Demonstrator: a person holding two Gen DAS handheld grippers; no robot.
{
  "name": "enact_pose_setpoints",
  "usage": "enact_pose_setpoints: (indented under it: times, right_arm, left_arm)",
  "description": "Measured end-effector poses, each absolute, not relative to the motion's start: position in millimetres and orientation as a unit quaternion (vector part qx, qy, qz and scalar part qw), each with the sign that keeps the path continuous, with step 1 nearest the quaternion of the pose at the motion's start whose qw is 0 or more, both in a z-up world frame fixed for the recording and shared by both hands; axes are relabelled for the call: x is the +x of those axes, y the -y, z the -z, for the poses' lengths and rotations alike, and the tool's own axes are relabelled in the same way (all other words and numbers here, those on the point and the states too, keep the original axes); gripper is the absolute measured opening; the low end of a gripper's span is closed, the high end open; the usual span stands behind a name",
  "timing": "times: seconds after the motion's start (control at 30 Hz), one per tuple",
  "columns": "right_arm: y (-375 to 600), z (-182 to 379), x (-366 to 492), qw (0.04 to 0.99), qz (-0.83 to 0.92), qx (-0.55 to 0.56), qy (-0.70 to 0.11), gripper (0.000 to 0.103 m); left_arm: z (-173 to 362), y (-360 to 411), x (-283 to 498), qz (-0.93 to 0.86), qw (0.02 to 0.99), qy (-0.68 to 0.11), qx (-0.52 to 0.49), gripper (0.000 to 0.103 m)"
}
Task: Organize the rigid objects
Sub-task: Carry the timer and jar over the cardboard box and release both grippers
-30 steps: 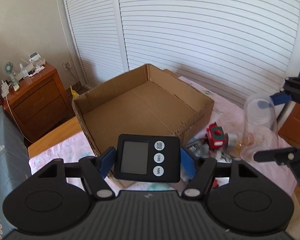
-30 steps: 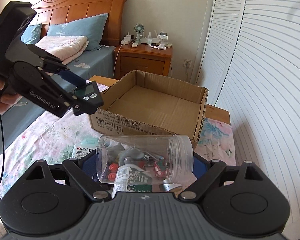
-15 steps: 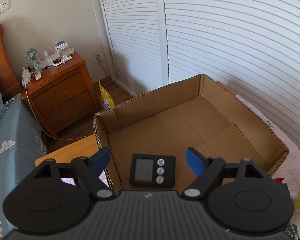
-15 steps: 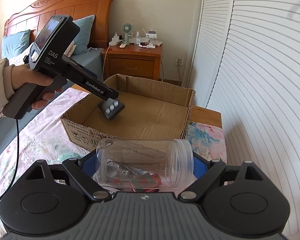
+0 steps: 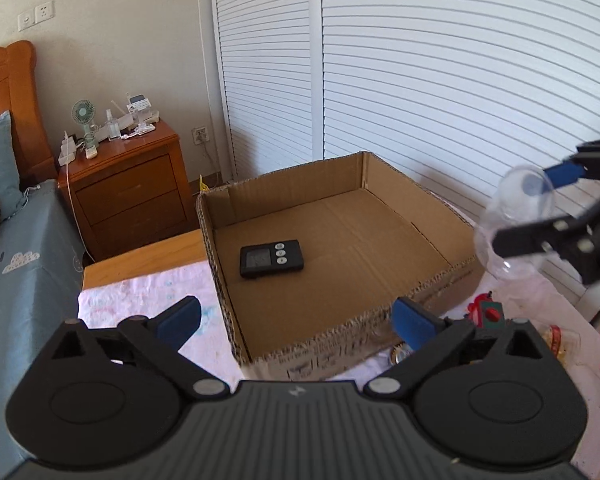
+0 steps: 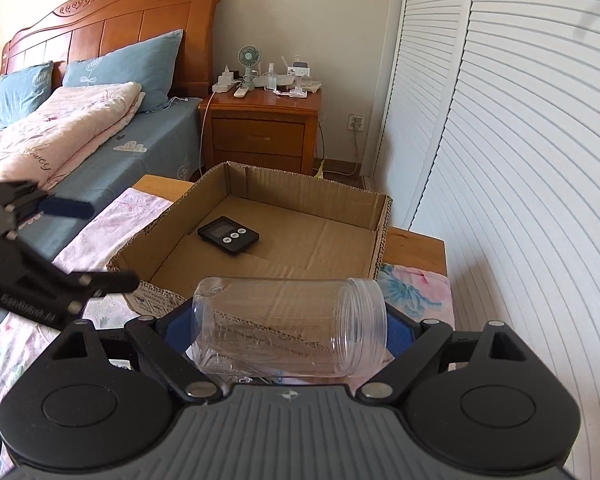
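A black digital timer lies flat on the floor of the open cardboard box, near its left wall; the timer also shows in the right wrist view. My left gripper hovers at the box's near edge, its jaws opening wide with nothing between them. My right gripper is shut on a clear plastic jar, held sideways with its open mouth to the right. The jar hangs past the box's right side in the left wrist view.
A red toy block and other small items lie on the floral cloth right of the box. A wooden nightstand with a small fan, a bed and louvred wardrobe doors surround the table.
My left gripper carried the timer over the box, let it go and drew back with its jaws spread. The timer now rests in the box. The right gripper moved the jar toward the box.
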State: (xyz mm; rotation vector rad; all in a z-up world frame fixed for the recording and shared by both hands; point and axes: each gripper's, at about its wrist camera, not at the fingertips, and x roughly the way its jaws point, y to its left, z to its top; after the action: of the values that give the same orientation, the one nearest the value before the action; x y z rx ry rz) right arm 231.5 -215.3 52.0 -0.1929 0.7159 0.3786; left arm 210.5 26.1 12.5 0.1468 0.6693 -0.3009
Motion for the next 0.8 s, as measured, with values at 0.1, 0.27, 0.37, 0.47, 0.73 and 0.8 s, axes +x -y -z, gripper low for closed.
enact_pose_setpoints:
  times: [0.1, 0.27, 0.37, 0.47, 0.73, 0.8]
  right_arm:
    - [206.5, -52.9, 246.9, 0.913, -0.184, -0.093, -0.352, 0.093]
    - [189.7, -52.4, 275.2, 0.910, -0.181, -0.099, -0.360, 0.093]
    - [178.8, -51.4, 295.0, 0.908, -0.176, -0.104, -0.365, 0.093]
    - [169.2, -46.6, 319.0, 0.908, -0.163, -0.112, -0.371, 0.093]
    - [166.7, -37.8, 354.9, 0.910, -0.137, -0.094, -0.380, 0.103]
    - [169.9, -39.0, 347.4, 0.912, -0.134, -0.095, -0.375, 0.103]
  left_arm:
    - [-3.1, -30.8, 186.5, 0.107, 0.936, -0.330, 0.062, 0.101]
    - [3.6, -43.6, 155.6, 0.078, 0.943, -0.323, 0.024, 0.101]
    - [5.3, -52.4, 142.6, 0.056, 0.948, -0.312, 0.001, 0.101]
    - [7.7, -55.2, 131.7, 0.029, 0.954, -0.297, 0.012, 0.101]
    - [14.3, -55.9, 130.1, 0.023, 0.953, -0.300, 0.031, 0.101]
    - [14.9, -55.2, 128.7, 0.030, 0.953, -0.301, 0.031, 0.101]
